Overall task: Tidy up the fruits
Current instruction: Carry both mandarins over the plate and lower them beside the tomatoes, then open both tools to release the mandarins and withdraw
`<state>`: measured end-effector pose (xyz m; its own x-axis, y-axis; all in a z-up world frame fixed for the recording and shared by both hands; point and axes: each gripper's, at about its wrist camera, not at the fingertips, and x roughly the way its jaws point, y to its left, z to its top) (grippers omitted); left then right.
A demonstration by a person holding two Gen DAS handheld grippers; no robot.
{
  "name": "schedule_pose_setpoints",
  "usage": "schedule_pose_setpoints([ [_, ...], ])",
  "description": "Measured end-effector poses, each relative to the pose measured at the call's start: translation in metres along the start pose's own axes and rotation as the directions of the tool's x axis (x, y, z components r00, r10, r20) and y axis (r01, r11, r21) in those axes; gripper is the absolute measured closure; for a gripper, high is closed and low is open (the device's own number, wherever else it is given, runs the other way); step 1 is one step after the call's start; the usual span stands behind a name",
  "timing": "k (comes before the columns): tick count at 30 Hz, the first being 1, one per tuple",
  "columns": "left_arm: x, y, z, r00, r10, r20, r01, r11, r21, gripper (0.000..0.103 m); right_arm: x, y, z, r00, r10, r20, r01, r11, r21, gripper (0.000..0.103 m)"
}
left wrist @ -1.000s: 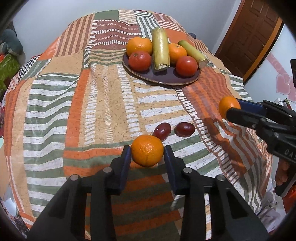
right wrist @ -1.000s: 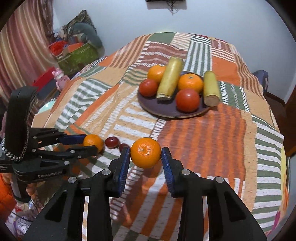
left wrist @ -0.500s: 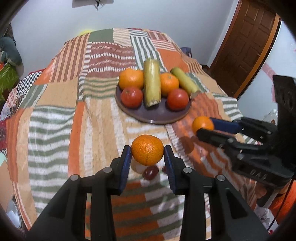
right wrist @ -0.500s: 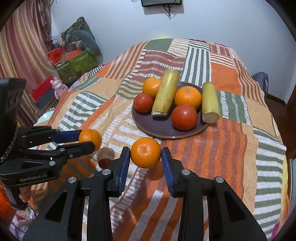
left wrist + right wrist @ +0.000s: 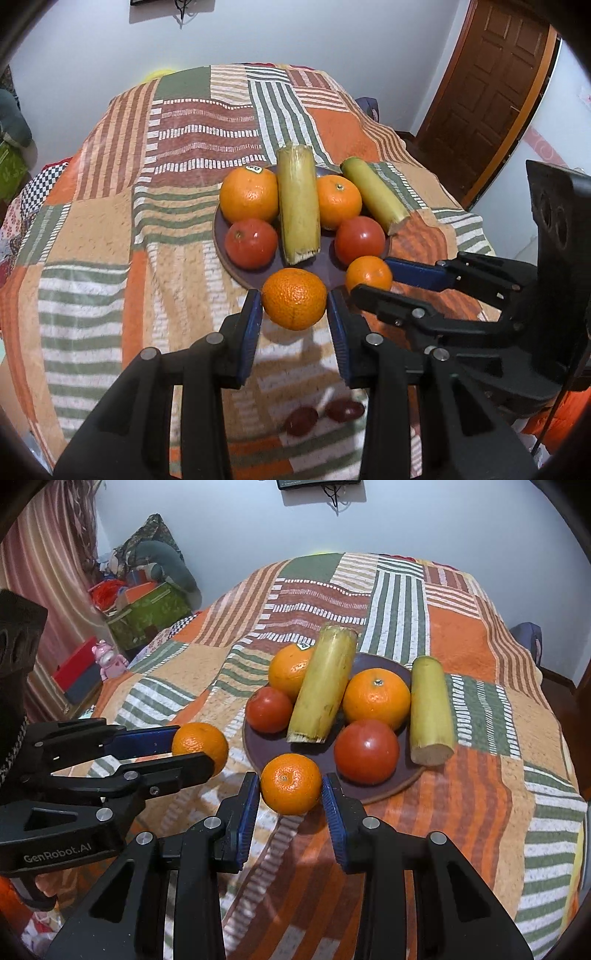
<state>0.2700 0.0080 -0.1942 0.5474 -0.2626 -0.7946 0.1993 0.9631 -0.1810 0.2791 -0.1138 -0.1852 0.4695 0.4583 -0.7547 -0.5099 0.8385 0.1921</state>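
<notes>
Between the blue pads of the left gripper (image 5: 294, 300), in the left wrist view, sat one mandarin (image 5: 294, 299), clamped on both sides and held above the patchwork cover (image 5: 92, 236). Just ahead of the fingertips lay the dark plate (image 5: 221, 240), carrying two oranges (image 5: 249, 194), two tomatoes (image 5: 251, 242) and two yellow-green cut stalks (image 5: 298, 210). To the right of the fingers, the right gripper (image 5: 369, 275) reached in, closed on a second mandarin (image 5: 368, 272) at the plate's near edge. Below and behind the fingertips, two small dark red fruits (image 5: 302, 421) lay on the cover.

In the right wrist view, the right gripper (image 5: 290, 784) pinched its mandarin (image 5: 290, 783) between both pads, just short of the plate (image 5: 258, 746). Ahead stood the same two oranges (image 5: 376, 698), two tomatoes (image 5: 366, 751) and two stalks (image 5: 323, 686). To the left of the fingers, the left gripper (image 5: 201, 746) held its mandarin (image 5: 201, 744) over the cover (image 5: 480, 794), beside the plate's left rim.
</notes>
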Motion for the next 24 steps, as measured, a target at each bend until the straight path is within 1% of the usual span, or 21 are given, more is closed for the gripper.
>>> schedule_pose_setpoints([
  [8, 0.027, 0.013, 0.012, 1.000, -0.005, -0.030, 0.004, 1.000, -0.022, 0.067, 0.018, -0.009, 0.004, 1.000, 0.013, -0.027, -0.013, 1.000, 0.009, 0.071],
  [12, 0.042, 0.019, 0.015, 0.998, -0.032, -0.061, 0.029, 0.999, -0.041, 0.067, 0.025, -0.010, 0.004, 0.999, 0.017, -0.047, -0.017, 1.000, 0.006, 0.071],
  [16, 0.053, 0.019, 0.016, 0.995, -0.038, -0.090, 0.034, 0.999, -0.040, 0.067, 0.032, -0.011, 0.003, 0.997, 0.021, -0.068, -0.021, 1.000, 0.005, 0.071],
  [18, 0.059, 0.016, 0.016, 0.992, -0.056, -0.111, 0.051, 0.997, -0.050, 0.067, 0.034, -0.010, 0.002, 0.997, 0.019, -0.075, -0.018, 1.000, 0.002, 0.070],
  [21, 0.063, 0.014, 0.017, 0.991, -0.055, -0.118, 0.049, 0.997, -0.051, 0.068, 0.034, -0.008, 0.002, 0.997, 0.007, -0.080, -0.007, 1.000, -0.001, 0.071],
  [23, 0.063, 0.015, 0.017, 0.991, -0.052, -0.120, 0.046, 0.998, -0.053, 0.066, 0.034, -0.011, 0.002, 0.996, 0.018, -0.087, -0.017, 1.000, 0.010, 0.070],
  [24, 0.063, 0.015, 0.016, 0.992, -0.044, -0.122, 0.038, 0.998, -0.053, 0.063, 0.035, -0.012, 0.003, 0.996, 0.017, -0.092, -0.016, 1.000, 0.012, 0.070],
])
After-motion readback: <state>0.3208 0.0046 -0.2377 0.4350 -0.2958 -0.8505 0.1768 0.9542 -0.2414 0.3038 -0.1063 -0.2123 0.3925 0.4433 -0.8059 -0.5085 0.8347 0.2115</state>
